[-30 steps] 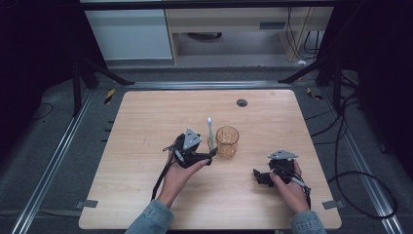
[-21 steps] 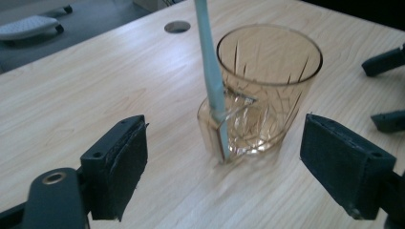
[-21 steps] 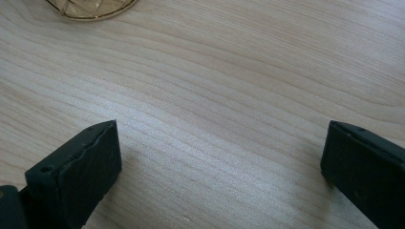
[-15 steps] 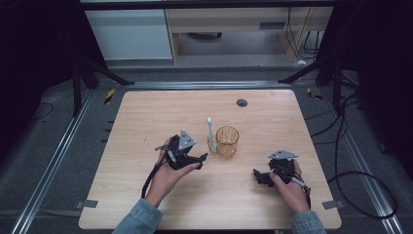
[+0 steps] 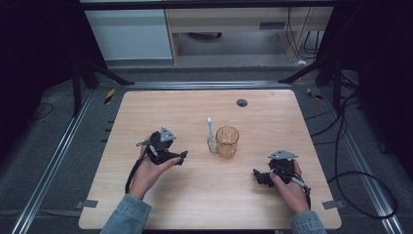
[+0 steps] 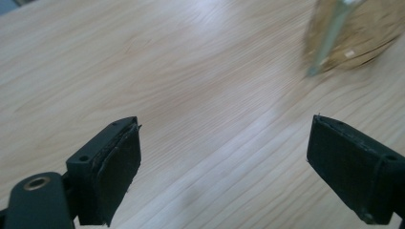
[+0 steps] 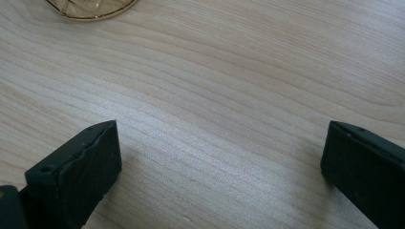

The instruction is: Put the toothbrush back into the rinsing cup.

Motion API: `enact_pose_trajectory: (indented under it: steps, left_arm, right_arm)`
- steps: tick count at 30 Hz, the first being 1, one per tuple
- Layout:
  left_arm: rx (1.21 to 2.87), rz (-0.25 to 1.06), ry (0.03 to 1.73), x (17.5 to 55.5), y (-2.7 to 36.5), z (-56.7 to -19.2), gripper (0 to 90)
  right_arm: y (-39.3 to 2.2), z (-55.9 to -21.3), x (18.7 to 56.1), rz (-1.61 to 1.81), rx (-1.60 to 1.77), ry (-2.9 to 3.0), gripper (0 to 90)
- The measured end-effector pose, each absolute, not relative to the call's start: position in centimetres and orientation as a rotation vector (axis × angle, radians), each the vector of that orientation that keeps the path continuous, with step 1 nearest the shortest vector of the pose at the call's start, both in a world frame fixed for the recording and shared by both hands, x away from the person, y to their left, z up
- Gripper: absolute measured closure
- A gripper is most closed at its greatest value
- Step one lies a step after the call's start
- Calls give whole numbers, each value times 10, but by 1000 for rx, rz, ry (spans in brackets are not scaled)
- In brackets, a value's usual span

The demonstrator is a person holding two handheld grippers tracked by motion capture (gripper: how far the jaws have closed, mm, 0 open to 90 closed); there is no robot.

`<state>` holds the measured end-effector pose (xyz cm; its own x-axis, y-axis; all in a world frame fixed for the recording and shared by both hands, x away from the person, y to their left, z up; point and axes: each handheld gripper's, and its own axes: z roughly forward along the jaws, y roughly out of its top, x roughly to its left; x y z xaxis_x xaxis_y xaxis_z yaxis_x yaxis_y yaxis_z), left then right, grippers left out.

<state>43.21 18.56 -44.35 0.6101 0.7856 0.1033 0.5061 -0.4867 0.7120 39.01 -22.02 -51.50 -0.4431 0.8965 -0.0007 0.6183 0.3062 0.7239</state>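
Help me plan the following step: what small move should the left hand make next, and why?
Probably keep drawing the left tongs clear. Their jaws, just opening, hold nothing, and the toothbrush leans against the amber glass cup, apart from them; the right tongs rest open.

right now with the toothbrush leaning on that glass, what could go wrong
1. The toothbrush stands outside the amber glass, propped against its side; a nudge may topple it.
2. The left claw has just been opening, nothing between its jaws, and points at the glass; a quick reach could knock it.
3. The glass looks light, so gripping the brush might slide it.
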Motion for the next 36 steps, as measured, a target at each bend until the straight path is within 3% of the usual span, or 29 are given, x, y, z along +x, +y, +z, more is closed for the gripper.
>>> enact_pose_trajectory:
  steps: [16,36]
  left_arm:
    - [2224,518,1221,450,239,-476,100]
    - [2110,603,1387,456,293,-488,94]
  right_arm:
    - [-220,-515,390,930,1350,2173,3]
    - [-220,-515,390,929,1349,2173,4]
